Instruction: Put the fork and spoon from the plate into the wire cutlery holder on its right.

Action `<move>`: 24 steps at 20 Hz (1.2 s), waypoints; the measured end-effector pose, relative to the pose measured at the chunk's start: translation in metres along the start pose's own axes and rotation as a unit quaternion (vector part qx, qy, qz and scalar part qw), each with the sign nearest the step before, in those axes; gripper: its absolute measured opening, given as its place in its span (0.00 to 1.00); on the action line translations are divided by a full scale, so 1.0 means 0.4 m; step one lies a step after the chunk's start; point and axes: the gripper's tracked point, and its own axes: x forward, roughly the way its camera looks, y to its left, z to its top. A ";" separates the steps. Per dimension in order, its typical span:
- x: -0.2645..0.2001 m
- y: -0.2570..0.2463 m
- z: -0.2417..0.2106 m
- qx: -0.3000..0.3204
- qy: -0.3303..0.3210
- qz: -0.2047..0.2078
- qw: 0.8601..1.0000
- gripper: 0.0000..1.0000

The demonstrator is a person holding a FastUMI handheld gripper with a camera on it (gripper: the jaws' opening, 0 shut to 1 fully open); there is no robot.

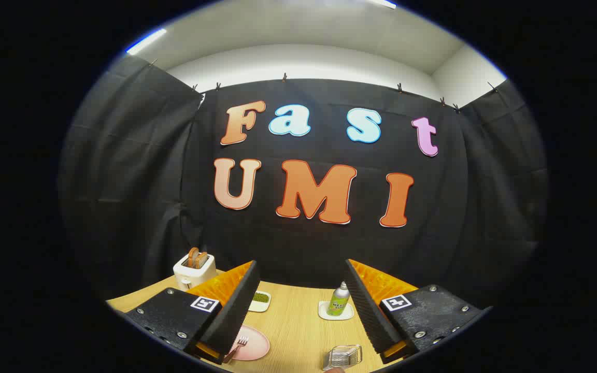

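My gripper (298, 305) hangs open and empty above the counter (298, 321); the fork (237, 348) lies on the plate (255, 346), lower left, so nothing looks moved yet.

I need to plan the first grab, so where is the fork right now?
In the gripper view the fork lies on the pink plate on the wooden table, beside the left finger of the open gripper, with the clear holder off to the plate's right.

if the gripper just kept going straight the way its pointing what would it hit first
The open gripper points level above the wooden table, so probably the booth's black cloth wall. The green bottle stands just right of that line; depth is unclear.
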 end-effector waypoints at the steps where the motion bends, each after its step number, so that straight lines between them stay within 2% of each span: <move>1: -0.001 0.013 -0.007 0.002 0.005 0.006 1.000 0.98; 9: -0.001 0.091 -0.051 0.023 0.038 0.039 0.998 0.98; 14: 0.017 0.107 -0.106 0.040 0.074 0.037 0.996 0.98; 19: 0.045 0.166 -0.225 0.087 0.168 0.057 0.980 0.98; 24: 0.060 0.231 -0.370 0.082 0.275 0.062 0.956 0.98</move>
